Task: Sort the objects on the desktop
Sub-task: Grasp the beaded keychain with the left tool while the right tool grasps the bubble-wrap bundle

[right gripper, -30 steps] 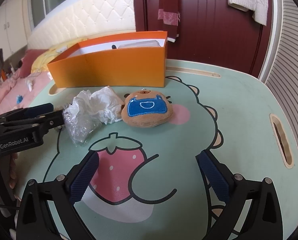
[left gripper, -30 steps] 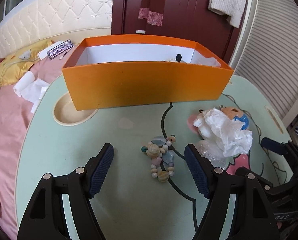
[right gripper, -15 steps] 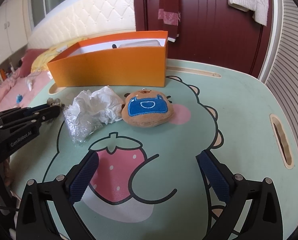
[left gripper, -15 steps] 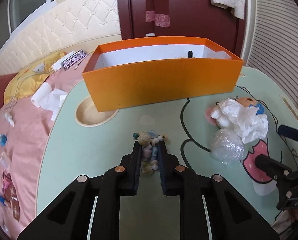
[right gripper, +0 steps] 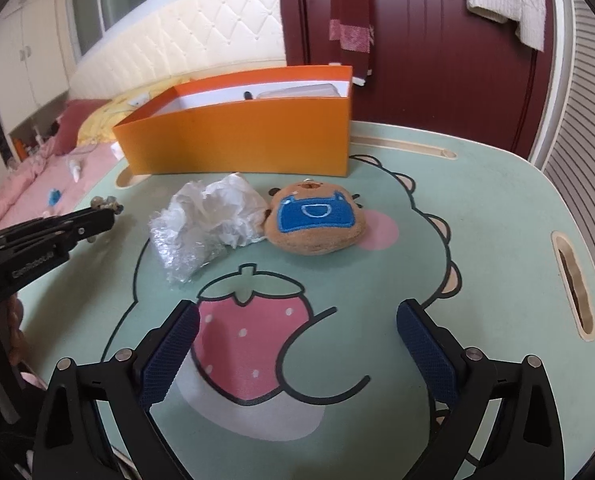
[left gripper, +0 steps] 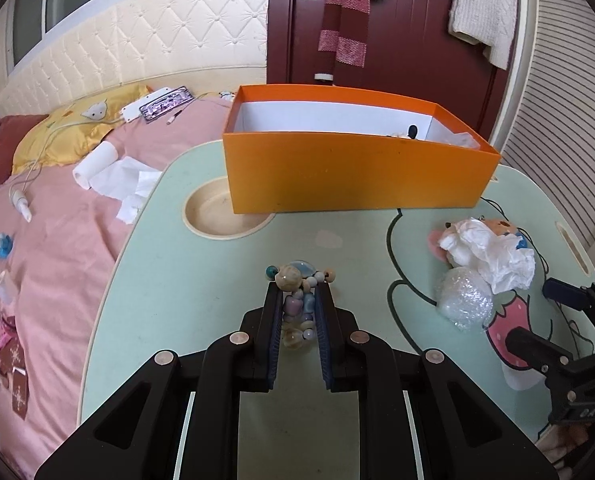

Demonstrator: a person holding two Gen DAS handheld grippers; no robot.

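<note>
The bead bracelet (left gripper: 297,304) sits clamped between the left gripper (left gripper: 297,292) fingers, its end poking past their tips. I'd say it's mid-pickup; next it needs carrying ahead over the orange box (left gripper: 353,176) wall. The right gripper (right gripper: 297,336) hangs spread wide, the plush toy (right gripper: 315,222) ahead of its tips.

On the table (left gripper: 157,280): box (left gripper: 353,176) at the far edge, cup recess (left gripper: 217,216) just left of its near corner. Bead bracelet (left gripper: 297,300) near centre, between left gripper (left gripper: 297,292) fingers. Crumpled tissue (right gripper: 225,208) and bubble wrap (right gripper: 177,248) to the right, touching; plush toy (right gripper: 317,220) just right of the tissue.
</note>
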